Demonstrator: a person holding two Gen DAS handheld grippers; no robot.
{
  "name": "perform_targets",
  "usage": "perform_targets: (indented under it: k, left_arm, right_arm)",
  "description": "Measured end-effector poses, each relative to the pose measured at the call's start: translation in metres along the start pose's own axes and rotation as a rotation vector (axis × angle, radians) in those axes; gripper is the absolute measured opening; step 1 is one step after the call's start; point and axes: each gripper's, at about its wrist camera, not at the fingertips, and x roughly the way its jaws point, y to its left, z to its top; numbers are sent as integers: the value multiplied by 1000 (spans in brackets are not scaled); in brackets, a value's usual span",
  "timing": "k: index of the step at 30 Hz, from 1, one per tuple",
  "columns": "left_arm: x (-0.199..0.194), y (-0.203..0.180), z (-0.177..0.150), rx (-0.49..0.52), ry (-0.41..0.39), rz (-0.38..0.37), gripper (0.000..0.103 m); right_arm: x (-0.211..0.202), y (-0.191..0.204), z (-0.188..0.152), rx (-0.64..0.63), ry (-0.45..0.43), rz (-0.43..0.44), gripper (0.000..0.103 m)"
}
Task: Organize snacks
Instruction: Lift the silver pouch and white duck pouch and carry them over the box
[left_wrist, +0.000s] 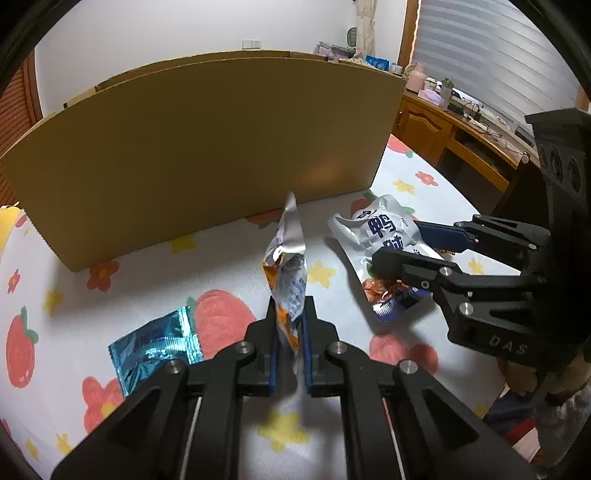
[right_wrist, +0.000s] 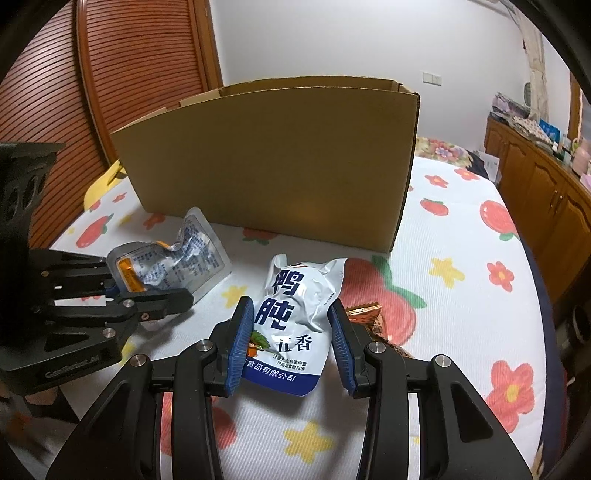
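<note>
While our left gripper (left_wrist: 291, 314) is closed tight on a silver and orange snack pouch (left_wrist: 290, 273), this pouch stands on its edge between the blue pads at the lower centre of the left wrist view. In the right wrist view we see the same pouch (right_wrist: 173, 267) at middle left, held by the left gripper (right_wrist: 147, 295), with its printed silver face turned to the camera.

Our right gripper (right_wrist: 291, 332) has its fingers apart, one on each side of a white and blue snack pouch (right_wrist: 291, 317) with large blue characters, at the lower centre of that view. The pouch lies on the flowered sheet (right_wrist: 461, 288); whether the pads touch it we cannot tell. From the left wrist view, the right gripper (left_wrist: 402, 243) and this pouch (left_wrist: 384, 236) are at middle right.

A brown snack packet (right_wrist: 373, 321) lies just right of the white pouch, partly behind the right finger. A blue foil packet (left_wrist: 155, 347) lies flat at lower left of the left wrist view. An open cardboard box (right_wrist: 273, 158) stands behind everything, in the upper half of both views.
</note>
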Motion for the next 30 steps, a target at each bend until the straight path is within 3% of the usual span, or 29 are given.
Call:
perform_targets:
  k: [14, 24, 30]
  left_arm:
    - [-32, 6, 4, -18, -96, -10, 0]
    - [-26, 15, 8, -39, -85, -37, 0]
    - [-34, 9, 4, -11, -125, -19, 0]
  right_arm:
    - [-3, 2, -1, -12, -21, 3, 41]
    - [-2, 4, -1, -18, -17, -10, 41]
    - [-3, 4, -2, -19, -19, -7, 41]
